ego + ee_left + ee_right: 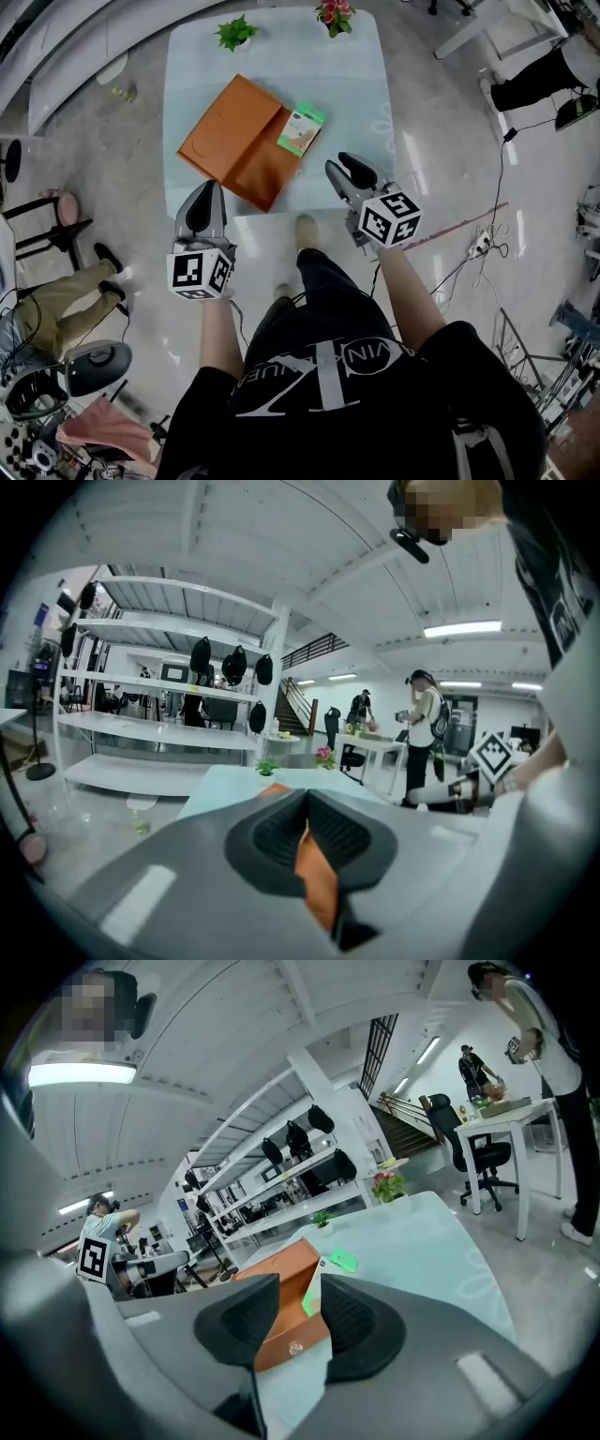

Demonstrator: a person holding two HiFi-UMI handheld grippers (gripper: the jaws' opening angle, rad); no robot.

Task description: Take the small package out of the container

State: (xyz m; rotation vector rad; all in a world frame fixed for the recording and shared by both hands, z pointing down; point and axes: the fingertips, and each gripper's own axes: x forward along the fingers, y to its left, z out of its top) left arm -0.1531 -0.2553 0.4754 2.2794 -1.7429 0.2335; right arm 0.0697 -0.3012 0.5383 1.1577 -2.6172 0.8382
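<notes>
The pale glass surface carries an orange flat container with its flap open towards the person. The head view alone shows the whole layout. Both grippers hang over the near edge, apart from the container.

The left gripper has its jaws closed together on nothing - its own view shows only a thin strip of orange behind them. The right gripper has its jaws moderately apart and empty. Only its view shows a round snap on the flap.

The small green-and-white package lies on the surface, outside the container and against its right edge.
</notes>
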